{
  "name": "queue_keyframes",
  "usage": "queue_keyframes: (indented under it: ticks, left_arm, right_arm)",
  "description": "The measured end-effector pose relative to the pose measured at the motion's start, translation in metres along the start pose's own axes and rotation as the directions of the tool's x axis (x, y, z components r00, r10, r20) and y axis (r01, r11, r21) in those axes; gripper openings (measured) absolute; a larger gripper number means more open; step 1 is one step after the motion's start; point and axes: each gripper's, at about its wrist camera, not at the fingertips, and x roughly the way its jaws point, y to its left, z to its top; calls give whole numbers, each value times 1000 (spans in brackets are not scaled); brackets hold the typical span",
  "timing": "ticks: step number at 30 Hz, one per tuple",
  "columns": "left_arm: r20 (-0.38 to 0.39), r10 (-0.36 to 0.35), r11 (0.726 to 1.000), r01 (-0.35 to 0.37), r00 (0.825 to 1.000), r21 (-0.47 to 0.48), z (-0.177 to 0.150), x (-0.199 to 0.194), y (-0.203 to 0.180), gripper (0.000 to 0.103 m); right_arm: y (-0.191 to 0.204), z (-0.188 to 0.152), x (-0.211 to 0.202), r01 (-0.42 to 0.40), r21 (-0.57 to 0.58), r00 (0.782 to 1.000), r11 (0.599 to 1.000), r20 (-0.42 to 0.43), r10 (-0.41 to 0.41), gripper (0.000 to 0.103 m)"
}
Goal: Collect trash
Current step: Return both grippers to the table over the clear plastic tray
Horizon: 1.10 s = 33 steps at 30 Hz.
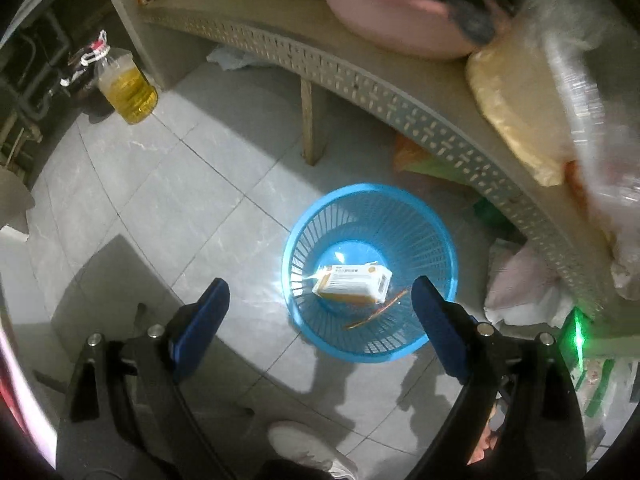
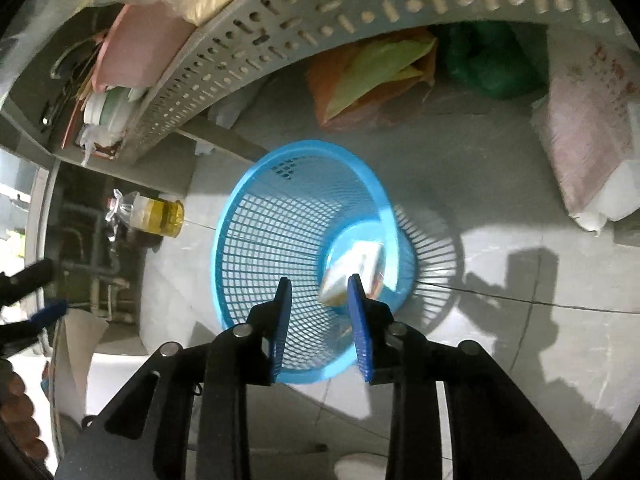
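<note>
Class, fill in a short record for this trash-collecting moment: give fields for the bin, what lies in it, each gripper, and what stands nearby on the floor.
bin: blue basket, upright on grey tiled floor
contents: white-and-orange box, thin reddish stick
left gripper: jaws wide apart, empty, above the bin
right gripper: jaws partly apart, nothing between them
nearby: oil bottle on floor; perforated table beside the bin

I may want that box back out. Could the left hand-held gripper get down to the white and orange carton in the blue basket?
Probably yes. The left hand-held gripper is open and empty above the blue plastic mesh basket, whose mouth is uncovered. The white and orange cardboard carton lies exposed on the bottom, only a thin reddish stick beside it.
</note>
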Motion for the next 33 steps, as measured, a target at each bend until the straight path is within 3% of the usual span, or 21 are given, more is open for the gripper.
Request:
queue_keyframes:
  ticks: [6, 9, 13, 17, 20, 22, 24, 26, 29, 33]
  left_arm:
    - [105, -27, 999, 25, 994, 27, -35, -83, 11, 88]
    - [159, -61, 998, 55, 985, 41, -65, -129, 18, 88]
    - [203, -160, 987, 149, 966, 66, -116, -187, 28, 88]
    - [284, -209, 978, 200, 936, 59, -172, -244, 44, 88]
    - [373, -174, 983, 181, 911, 18, -228, -287, 64, 88]
    - [426, -113, 989, 141, 898, -34, -269, -311, 83, 88]
    - [469, -8, 988, 78, 883, -131, -314, -332, 105, 88]
    - [482, 77, 975, 35, 873, -219, -350, -346, 123, 88]
    - [482, 192, 934, -9, 855, -356, -414, -365, 150, 88]
    - [489, 225, 918, -16, 843, -395, -458, -370, 162, 88]
  right_arm:
    - [8, -30, -44, 34, -105, 999, 994, 29, -31, 29]
    - [18, -55, -74, 55, -179, 998, 982, 44, -47, 37]
    - [37, -86, -126, 76, -293, 994, 953, 93, -50, 49]
    - [64, -111, -184, 60, -443, 991, 894, 136, 2, 50]
    - [86, -126, -219, 25, -545, 989, 838, 135, 59, 52]
    - [99, -136, -237, -11, -602, 988, 799, 117, 102, 54]
    - [112, -146, -251, -57, -644, 986, 763, 82, 143, 54]
    - [122, -156, -261, -101, -671, 983, 735, 45, 176, 54]
    - [137, -174, -266, -179, -700, 976, 691, -39, 213, 54]
    - [159, -201, -261, -299, -710, 954, 638, -198, 227, 54]
